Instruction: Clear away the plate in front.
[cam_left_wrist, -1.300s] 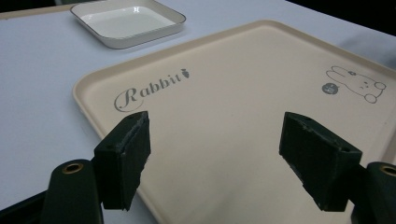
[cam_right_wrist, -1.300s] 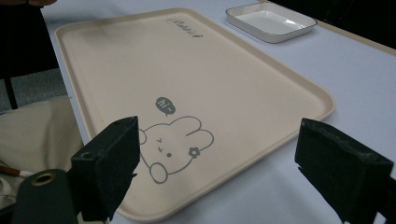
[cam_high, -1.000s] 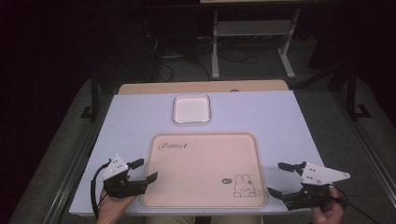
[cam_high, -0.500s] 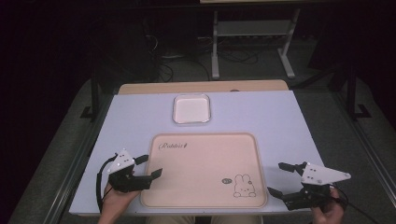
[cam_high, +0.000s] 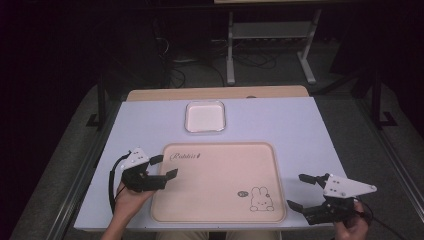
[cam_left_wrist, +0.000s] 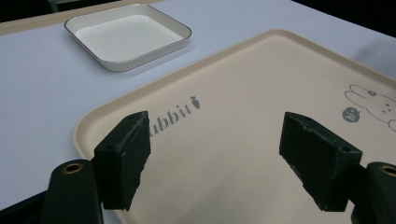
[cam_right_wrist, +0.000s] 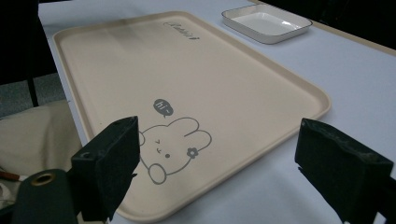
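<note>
**benchmonkey:** So where's everything sitting? I see a beige tray (cam_high: 220, 182) with a bunny printed on it, flat on the pale counter (cam_high: 300, 125), at the person's edge.

**gripfan22:** Yep, and the left gripper (cam_high: 167, 167) is right at the tray's left edge, up near the "Rabbit" lettering. Jaws are spread wide, nothing between them. In the left gripper view the tray's corner sits between the two black jaws and under them; can't tell if they touch the rim or just hang over it.

**benchmonkey:** And the other one?

**gripfan22:** Right gripper (cam_high: 298, 191) is just beside the tray's near right corner, by the bunny (cam_right_wrist: 169, 144). Jaws also spread apart, holding nothing. From the right gripper view that corner lies between the jaws, and the far jaw is over bare counter.

**benchmonkey:** What's the white thing further back?

**gripfan22:** Small square white dish (cam_high: 205, 117), just past the tray's far edge, apart from it and well clear of both grippers.
</note>
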